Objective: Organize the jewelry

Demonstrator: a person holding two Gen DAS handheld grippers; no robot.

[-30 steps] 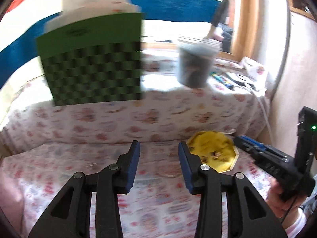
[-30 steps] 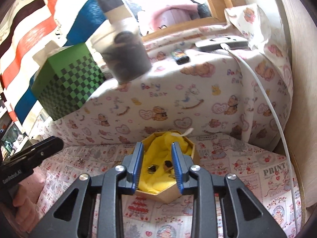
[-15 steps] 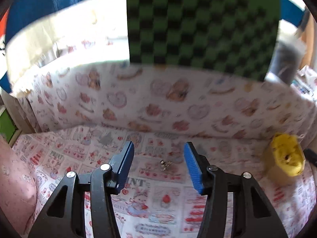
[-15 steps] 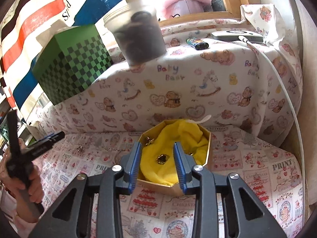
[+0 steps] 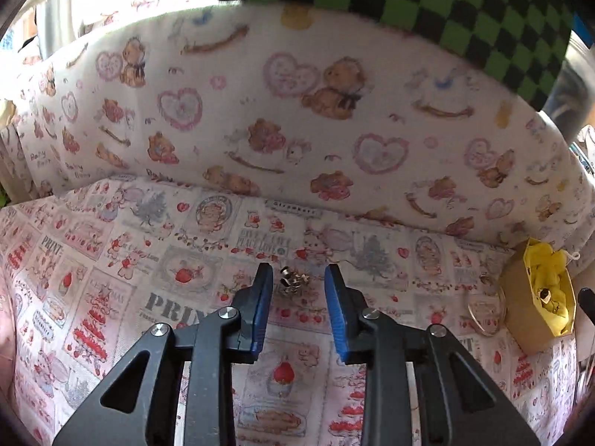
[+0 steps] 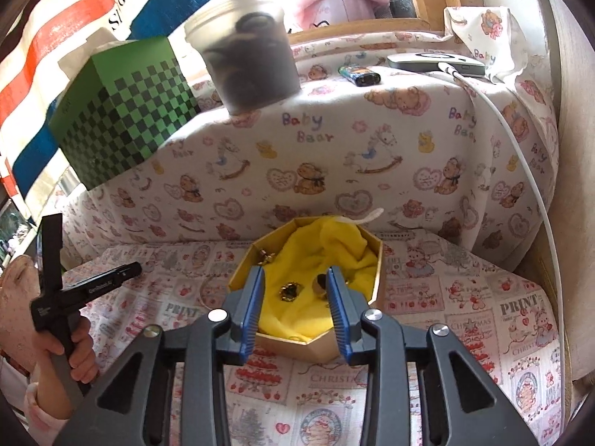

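Since the earlier frames the left claw (image 5: 295, 306) has closed in on a small silver jewelry piece (image 5: 292, 280), which now lies low in the frame's centre on the printed cloth (image 5: 111, 260), between the blue pads (image 5: 261, 308), which stand apart and do not touch it. Its exact shape is hard to make out. At the right edge the gold box (image 5: 530, 319) with yellow lining is partly cut off, a thin hoop (image 5: 483, 316) just beside it. The right claw (image 6: 295, 306) hovers over that box (image 6: 377, 282), its jaws apart, framing dark gold trinkets (image 6: 290, 291) on the yellow cloth (image 6: 327, 245). The green checkered box (image 6: 122, 126) sits upper left, above the padded ledge.
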